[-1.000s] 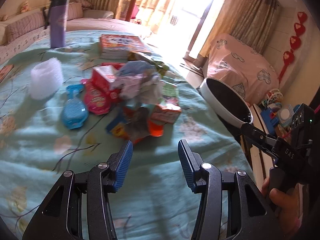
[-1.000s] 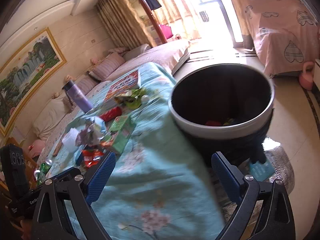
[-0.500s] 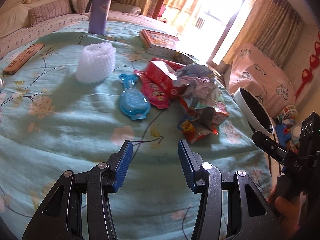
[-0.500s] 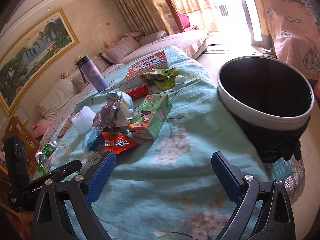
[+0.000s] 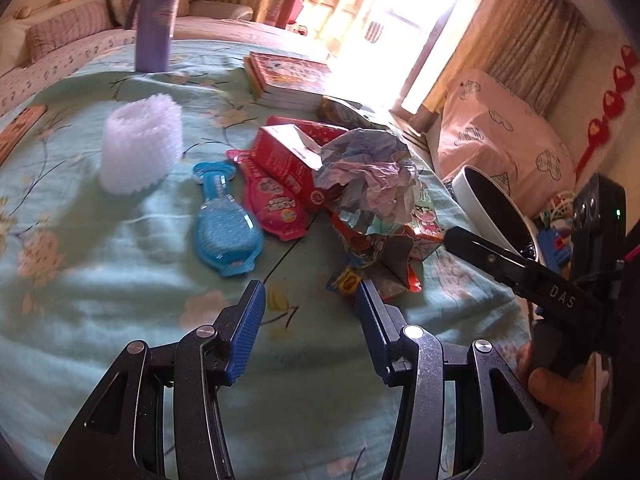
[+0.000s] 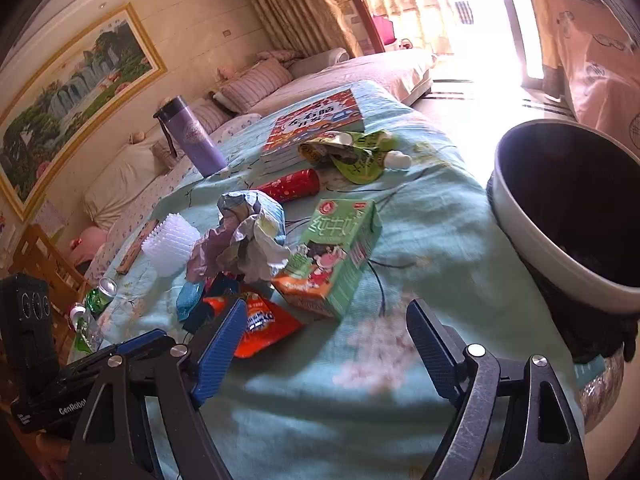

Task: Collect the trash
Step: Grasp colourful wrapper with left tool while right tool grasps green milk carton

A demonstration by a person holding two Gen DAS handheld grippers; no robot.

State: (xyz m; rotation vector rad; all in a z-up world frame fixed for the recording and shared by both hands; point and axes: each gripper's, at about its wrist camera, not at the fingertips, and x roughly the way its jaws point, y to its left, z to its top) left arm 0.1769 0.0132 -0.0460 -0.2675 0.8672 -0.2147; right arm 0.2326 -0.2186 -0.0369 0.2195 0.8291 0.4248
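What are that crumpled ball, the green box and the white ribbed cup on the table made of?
Crumpled ball: looks like thin paper, matte, sharply creased. Green box: printed carton, probably coated card, with crisp folded edges. White cup: seemingly translucent plastic, ribbed, letting light through.

Strong daylight pours in through the glass door (image 5: 394,12) at the far end and blows out to pure white glare in both views, washing out the curtains (image 6: 296,4) beside it. The teal tablecloth (image 5: 100,280) is softly blurred, perhaps from motion. Fisheye bending curves the framed painting (image 6: 76,92); the corners fall to black.
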